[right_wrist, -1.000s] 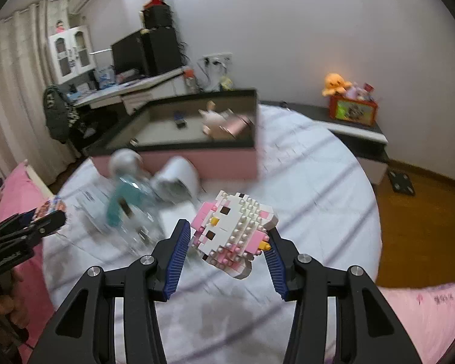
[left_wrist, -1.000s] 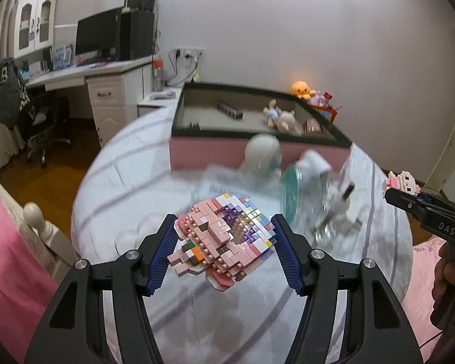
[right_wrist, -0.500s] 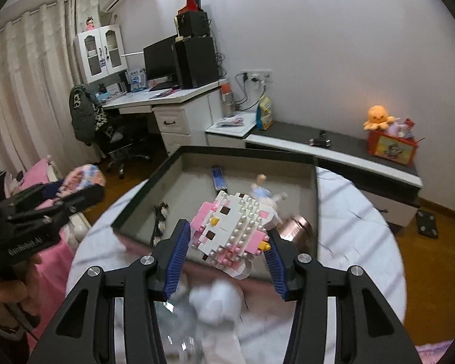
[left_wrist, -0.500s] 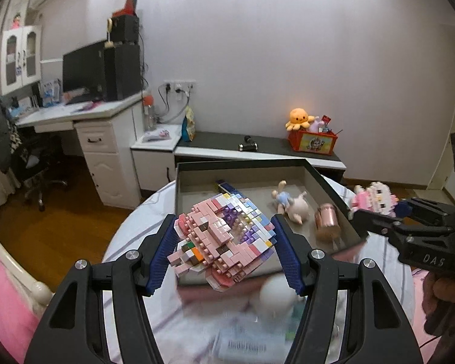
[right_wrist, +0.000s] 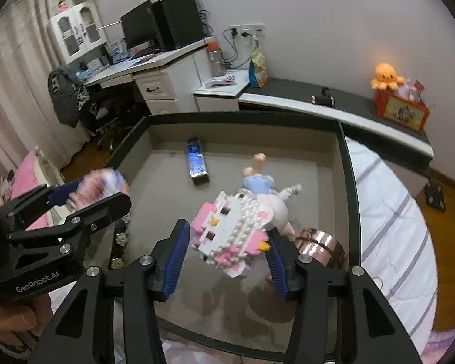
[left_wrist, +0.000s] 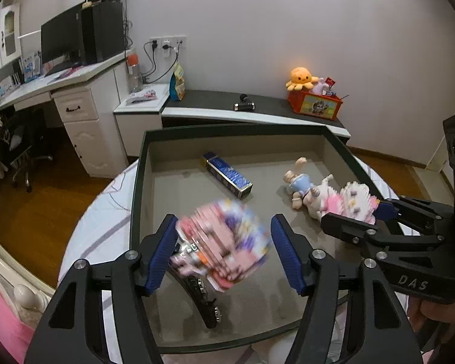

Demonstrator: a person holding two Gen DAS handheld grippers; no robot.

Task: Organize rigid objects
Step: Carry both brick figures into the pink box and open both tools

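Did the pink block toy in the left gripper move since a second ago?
Yes. The left gripper carried the pink block toy forward from over the striped tablecloth to above the grey box, where it looks blurred between opened fingers.

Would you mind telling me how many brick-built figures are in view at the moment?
2. The pink brick figure is blurred between the open left gripper's fingers over the box; the white-and-pink cat brick figure sits in the right gripper.
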